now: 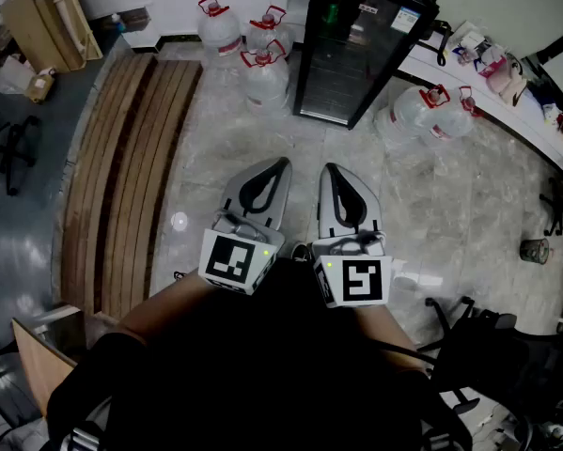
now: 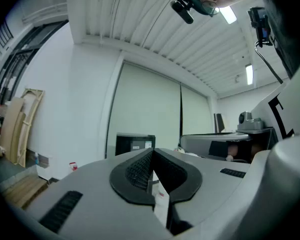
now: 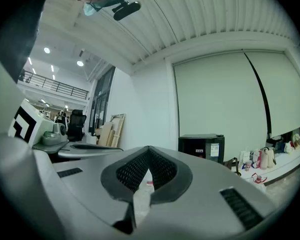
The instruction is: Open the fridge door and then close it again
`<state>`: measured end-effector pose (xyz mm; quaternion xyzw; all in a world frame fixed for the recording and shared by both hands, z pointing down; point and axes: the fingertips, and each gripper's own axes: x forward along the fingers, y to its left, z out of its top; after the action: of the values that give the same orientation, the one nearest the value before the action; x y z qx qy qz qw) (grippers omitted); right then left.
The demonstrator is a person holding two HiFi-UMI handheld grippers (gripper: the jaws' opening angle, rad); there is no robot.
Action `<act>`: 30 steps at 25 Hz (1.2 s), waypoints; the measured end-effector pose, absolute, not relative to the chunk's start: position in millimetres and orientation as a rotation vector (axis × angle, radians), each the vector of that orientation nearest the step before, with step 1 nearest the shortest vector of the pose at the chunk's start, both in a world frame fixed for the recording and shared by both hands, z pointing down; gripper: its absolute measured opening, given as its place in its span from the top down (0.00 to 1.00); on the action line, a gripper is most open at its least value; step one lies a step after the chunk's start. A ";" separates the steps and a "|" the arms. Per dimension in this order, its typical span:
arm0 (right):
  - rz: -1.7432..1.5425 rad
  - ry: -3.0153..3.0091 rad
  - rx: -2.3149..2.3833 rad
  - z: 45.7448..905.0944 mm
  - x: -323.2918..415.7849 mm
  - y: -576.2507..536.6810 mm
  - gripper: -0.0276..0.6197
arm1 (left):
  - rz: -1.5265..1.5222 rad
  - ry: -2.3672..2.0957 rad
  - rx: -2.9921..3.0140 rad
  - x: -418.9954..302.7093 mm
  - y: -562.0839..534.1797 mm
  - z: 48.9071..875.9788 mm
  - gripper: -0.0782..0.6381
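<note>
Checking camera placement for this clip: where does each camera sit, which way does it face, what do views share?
Head view: on the person's head, facing steeply down at floor, water jugs and black fridge; shows both forearms, left gripper, right gripper.
Left gripper view: on the left gripper, level along its shut jaws toward the fridge; right gripper alongside.
Right gripper view: on the right gripper, level along its shut jaws toward the fridge; left gripper alongside.
Shared: all three show the fridge.
</note>
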<state>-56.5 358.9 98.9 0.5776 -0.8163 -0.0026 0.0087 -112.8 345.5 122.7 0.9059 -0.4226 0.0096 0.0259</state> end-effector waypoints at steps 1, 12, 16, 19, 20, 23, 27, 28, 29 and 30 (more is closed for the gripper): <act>-0.010 -2.541 1.816 99.7 -59.2 356.5 0.93 | 0.031 -1.277 2.810 -113.0 344.0 126.0 0.88; 0.045 -2.475 1.837 140.2 -37.7 284.0 0.93 | 0.098 -1.240 2.780 -102.0 274.8 162.9 0.88; 0.064 -2.502 1.814 155.3 -9.8 225.9 0.93 | 0.096 -1.272 2.753 -76.7 219.6 174.4 0.88; 0.070 -2.527 1.792 161.3 8.7 179.3 0.93 | 0.109 -1.296 2.741 -55.2 175.6 180.7 0.88; 0.078 -2.541 1.786 162.4 14.3 162.3 0.93 | 0.120 -1.306 2.739 -48.3 159.0 182.7 0.88; 0.096 -2.583 1.769 163.5 33.5 117.0 0.93 | 0.137 -1.330 2.743 -28.6 114.6 188.1 0.88; 0.114 -2.571 1.753 174.8 53.4 64.3 0.93 | 0.157 -1.346 2.742 -17.0 61.8 199.7 0.88; 0.123 -2.561 1.756 179.4 57.4 52.9 0.93 | 0.152 -1.350 2.742 -15.8 49.6 202.4 0.88; 0.132 -2.549 1.761 184.3 60.9 42.2 0.93 | 0.150 -1.352 2.744 -15.3 37.9 205.4 0.88; 0.139 -2.534 1.766 189.6 63.8 31.8 0.93 | 0.155 -1.354 2.746 -15.7 26.5 209.3 0.88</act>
<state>63.8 31.8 189.6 0.5711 -0.8193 0.0450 0.0248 -15.7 26.5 209.3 0.8952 -0.4412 0.0504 0.0380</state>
